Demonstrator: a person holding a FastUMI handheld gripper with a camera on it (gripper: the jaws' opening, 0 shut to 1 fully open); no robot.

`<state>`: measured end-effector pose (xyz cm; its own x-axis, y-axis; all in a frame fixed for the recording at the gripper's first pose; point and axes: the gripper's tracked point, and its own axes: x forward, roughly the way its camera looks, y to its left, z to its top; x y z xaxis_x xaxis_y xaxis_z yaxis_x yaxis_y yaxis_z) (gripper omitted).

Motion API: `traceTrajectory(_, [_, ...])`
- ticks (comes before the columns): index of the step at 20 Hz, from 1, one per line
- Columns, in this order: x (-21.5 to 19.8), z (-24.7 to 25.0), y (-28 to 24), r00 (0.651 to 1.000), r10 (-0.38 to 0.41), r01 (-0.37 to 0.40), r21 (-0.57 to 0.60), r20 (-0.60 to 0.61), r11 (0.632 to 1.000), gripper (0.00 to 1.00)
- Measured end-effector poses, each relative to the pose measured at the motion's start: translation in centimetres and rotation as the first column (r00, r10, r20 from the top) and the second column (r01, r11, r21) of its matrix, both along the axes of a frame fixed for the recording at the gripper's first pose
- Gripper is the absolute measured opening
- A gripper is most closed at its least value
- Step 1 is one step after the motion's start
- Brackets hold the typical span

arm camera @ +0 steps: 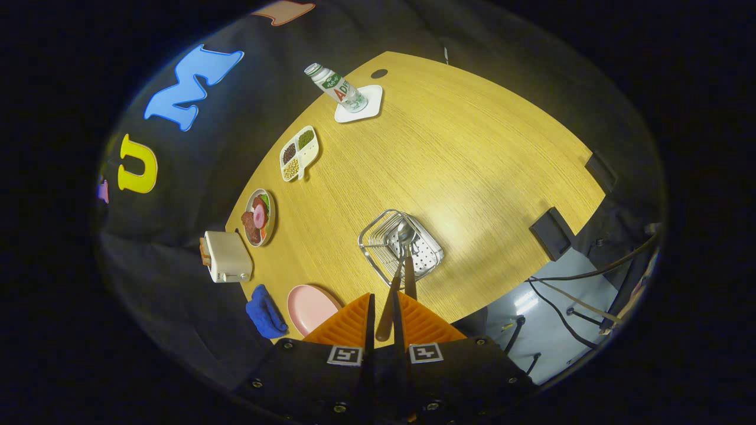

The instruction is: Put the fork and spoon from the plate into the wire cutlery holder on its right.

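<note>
With the gripper (384,321) clamped on a wooden-handled spoon (406,233) above the wire cutlery holder (401,248) near the tabletop's (472,153) near edge, lowering and releasing comes next.

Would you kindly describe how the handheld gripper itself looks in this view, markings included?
The gripper has two wedge-shaped fingers with ribbed faces, narrowing forward. They rise from a black body studded with small screws. Each side of that body carries a square black-and-white fiducial marker at the finger's base.
</note>
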<state>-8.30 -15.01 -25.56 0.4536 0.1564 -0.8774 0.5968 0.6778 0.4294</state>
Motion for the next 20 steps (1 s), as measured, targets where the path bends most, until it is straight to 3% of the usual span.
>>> traceTrajectory(6, [0.3,0.8,-0.1,0.999,0.006,-0.004,-0.046,0.041,0.999,0.15])
traceTrajectory(13, [2.8,3.9,-1.3,0.981,0.032,0.010,-0.214,0.192,0.977,0.15])
traceTrajectory(16, [4.2,7.3,-2.6,0.951,0.068,0.046,-0.357,0.302,0.933,0.15])
traceTrajectory(20, [5.9,13.7,-3.8,0.872,0.132,0.158,-0.525,0.472,0.836,0.15])
